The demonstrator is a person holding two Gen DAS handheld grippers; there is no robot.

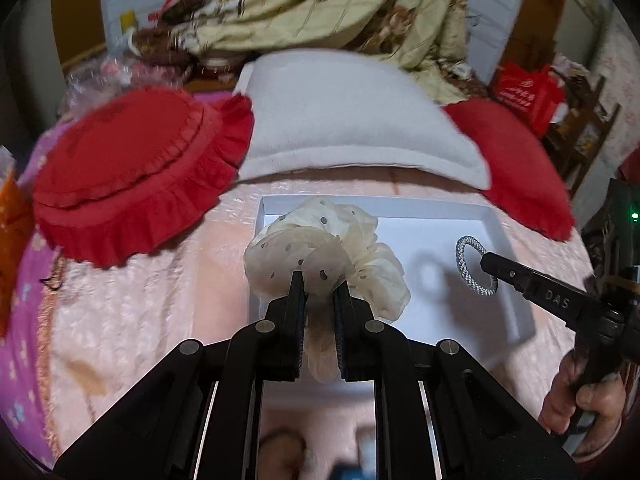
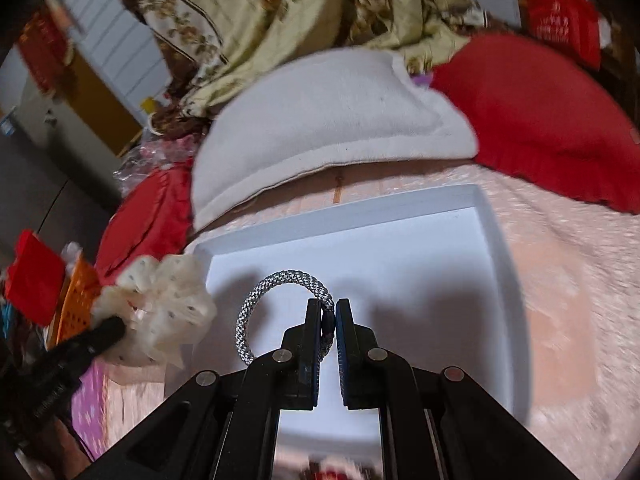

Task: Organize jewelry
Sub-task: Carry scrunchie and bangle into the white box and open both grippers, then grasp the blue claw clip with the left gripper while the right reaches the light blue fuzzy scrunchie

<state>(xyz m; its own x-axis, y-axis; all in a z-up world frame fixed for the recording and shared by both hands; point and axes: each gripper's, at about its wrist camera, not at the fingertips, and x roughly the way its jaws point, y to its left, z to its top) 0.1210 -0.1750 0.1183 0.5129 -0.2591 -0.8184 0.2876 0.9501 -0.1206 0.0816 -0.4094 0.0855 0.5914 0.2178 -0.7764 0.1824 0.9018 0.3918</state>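
White box [image 2: 492,264] seen empty at frame centre. Cream scrunchie [image 1: 320,256] is clamped in left gripper [image 1: 320,288], silver bracelet [image 2: 280,284] pinched in right gripper [image 2: 330,308], both held above box. Neither deposited yet; placing judged outstanding.

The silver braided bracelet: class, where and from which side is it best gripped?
Grip the silver braided bracelet across its thin cord near the dark joint, coming from outside the ring, as the right hand-held gripper does; the open loop then hangs free over the white box.
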